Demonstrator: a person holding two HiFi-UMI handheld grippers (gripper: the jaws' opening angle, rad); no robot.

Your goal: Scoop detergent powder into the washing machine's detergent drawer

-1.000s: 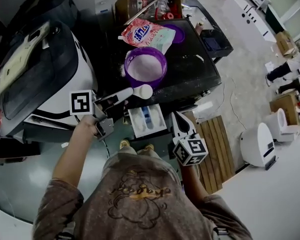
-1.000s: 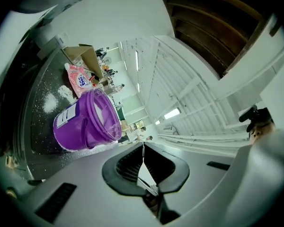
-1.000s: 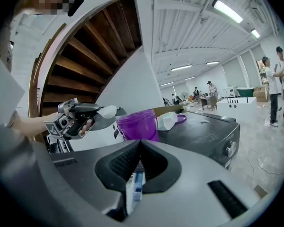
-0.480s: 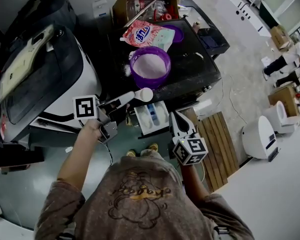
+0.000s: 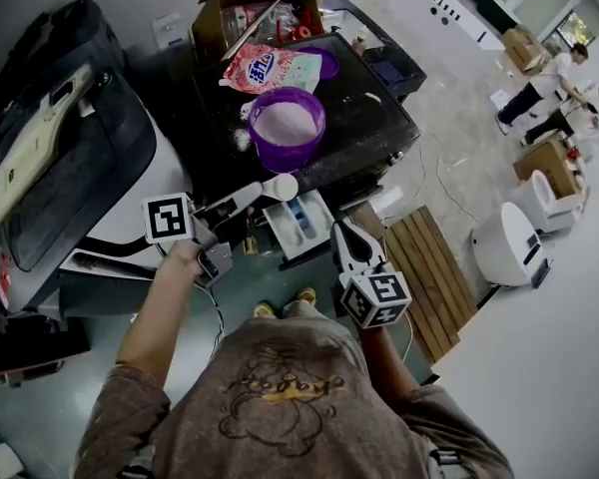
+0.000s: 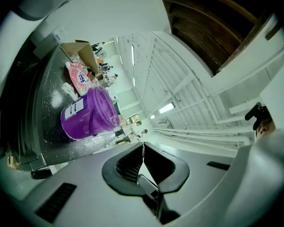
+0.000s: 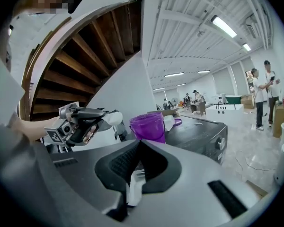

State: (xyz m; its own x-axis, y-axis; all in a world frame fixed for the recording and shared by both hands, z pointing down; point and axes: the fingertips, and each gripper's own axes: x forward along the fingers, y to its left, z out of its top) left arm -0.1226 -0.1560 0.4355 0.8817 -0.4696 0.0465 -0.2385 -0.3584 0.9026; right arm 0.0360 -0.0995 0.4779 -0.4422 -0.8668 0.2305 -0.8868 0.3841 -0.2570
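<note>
Detergent powder (image 5: 285, 123) sits in the purple bucket (image 5: 322, 126) on the washing machine top (image 5: 374, 118), with a bag of detergent (image 5: 265, 68) behind it. The detergent drawer (image 5: 298, 226) is pulled out below the front edge of the machine.

Left gripper (image 5: 218, 213): jaws clamped together on the handle of the white scoop (image 5: 265, 190). The scoop bowl hangs between bucket and drawer, just above the drawer's near-left corner. How much powder it carries cannot be told.

Right gripper (image 5: 339, 232): jaws closed, holding nothing, just beside the drawer's right side.

Hazards from this position:

- Spillage short of the drawer. The bowl is at the drawer's edge, not over a compartment – tipping now would likely drop powder on the floor or the drawer front.
- Handle rotation. The scoop is held far from its bowl; a weak clamp could let it roll and empty early.
- Wrong compartment. The drawer has several narrow sections close together, so a fast pour may spread across them.
- Collision. The right gripper is close enough to knock the drawer – keep it back during the pour.
</note>
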